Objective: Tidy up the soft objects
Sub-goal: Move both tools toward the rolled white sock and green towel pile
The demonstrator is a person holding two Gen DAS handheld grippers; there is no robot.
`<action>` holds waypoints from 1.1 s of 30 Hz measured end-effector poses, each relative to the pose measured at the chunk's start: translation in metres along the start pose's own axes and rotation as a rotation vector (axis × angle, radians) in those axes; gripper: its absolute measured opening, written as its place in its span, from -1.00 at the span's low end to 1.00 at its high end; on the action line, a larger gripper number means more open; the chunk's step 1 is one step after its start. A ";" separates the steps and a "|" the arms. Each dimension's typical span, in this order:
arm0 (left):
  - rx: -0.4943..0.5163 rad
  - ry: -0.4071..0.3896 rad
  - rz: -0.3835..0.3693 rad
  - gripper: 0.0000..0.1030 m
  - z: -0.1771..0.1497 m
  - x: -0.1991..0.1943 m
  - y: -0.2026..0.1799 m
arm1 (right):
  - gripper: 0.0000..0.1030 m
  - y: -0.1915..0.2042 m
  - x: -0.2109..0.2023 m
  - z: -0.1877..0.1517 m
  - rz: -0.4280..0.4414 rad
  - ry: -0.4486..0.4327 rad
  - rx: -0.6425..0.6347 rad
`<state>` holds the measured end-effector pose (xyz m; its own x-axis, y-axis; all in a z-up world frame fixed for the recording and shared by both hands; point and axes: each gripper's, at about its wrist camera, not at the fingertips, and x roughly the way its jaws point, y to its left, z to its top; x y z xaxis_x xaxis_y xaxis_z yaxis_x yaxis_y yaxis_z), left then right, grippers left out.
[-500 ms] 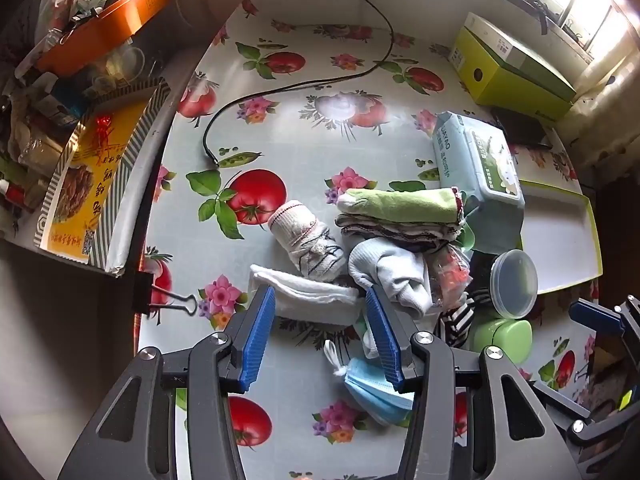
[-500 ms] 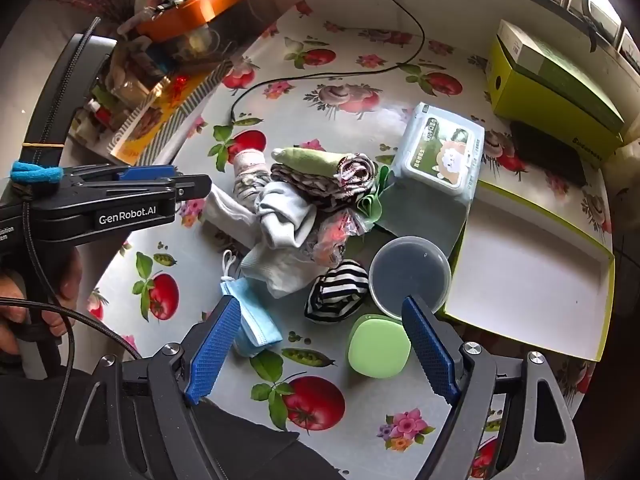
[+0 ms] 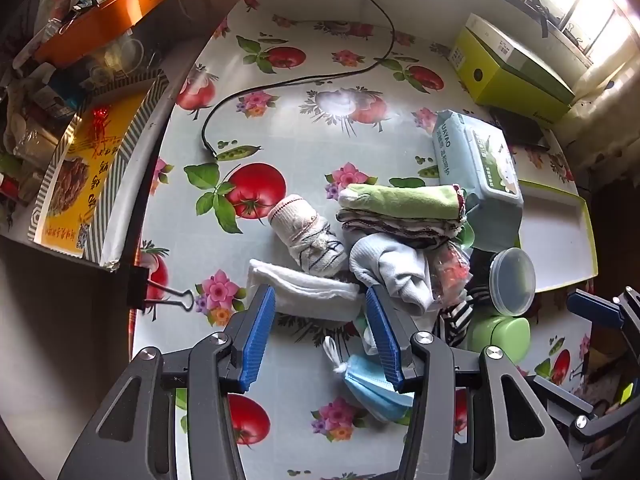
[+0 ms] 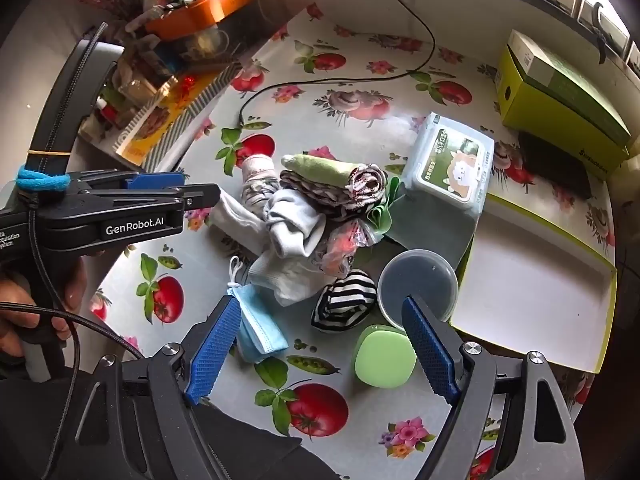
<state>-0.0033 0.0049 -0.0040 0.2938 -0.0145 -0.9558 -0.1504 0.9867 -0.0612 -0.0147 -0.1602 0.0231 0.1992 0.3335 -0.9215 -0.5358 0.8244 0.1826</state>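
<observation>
1. The left claw (image 3: 320,304) is being held low over the near edge of the pile, its blue pads spread apart and gripping nothing; a folded white cloth (image 3: 308,290) is lying between and just beyond the tips.
2. The right claw (image 4: 318,324) is being held wide open above the surface (image 4: 360,80), empty, with a striped black-and-white sock (image 4: 346,300) lying between its fingers and a green lidded container (image 4: 384,356) just beside its right pad.
3. The left claw's body is being seen in the right wrist view at the left edge, gripped by a hand (image 4: 36,308) that is partly hidden.
4. The soft objects are being shown heaped mid-surface: a green towel (image 3: 400,200) is stacked on a dark patterned cloth (image 3: 400,226), a grey-white sock (image 3: 396,268) is draped in front of them, and a rolled white sock with dark lines (image 3: 310,236) is lying to their left, touching the pile.
5. A blue face mask (image 3: 374,388) is lying apart from the heap on the near side, partly under the left claw's right finger.
6. A wet-wipe pack (image 3: 476,160) is resting against the pile's far right, and a clear round tub (image 4: 418,284) is standing near the striped sock.
7. Open room is being offered on the floral surface to the left and beyond the heap, crossed by a black cable (image 3: 280,84); a shallow white tray with a yellow-green rim (image 4: 532,280) is lying open on the right.
8. The left edge is being crowded by a yellow printed box (image 3: 84,176) and a binder clip (image 3: 160,296).
</observation>
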 end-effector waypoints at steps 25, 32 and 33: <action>-0.062 -0.002 -0.032 -0.05 0.000 0.003 0.017 | 0.52 -0.001 -0.004 0.015 0.009 -0.026 -0.035; -0.080 0.003 -0.062 -0.05 0.002 0.006 0.021 | 0.51 0.000 -0.001 0.019 0.001 -0.024 -0.040; -0.081 0.006 -0.066 -0.05 0.002 0.007 0.022 | 0.51 0.000 -0.001 0.019 0.000 -0.024 -0.040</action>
<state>-0.0027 0.0265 -0.0116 0.3001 -0.0799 -0.9506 -0.2072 0.9672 -0.1467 0.0007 -0.1519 0.0307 0.2181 0.3451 -0.9129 -0.5683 0.8053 0.1686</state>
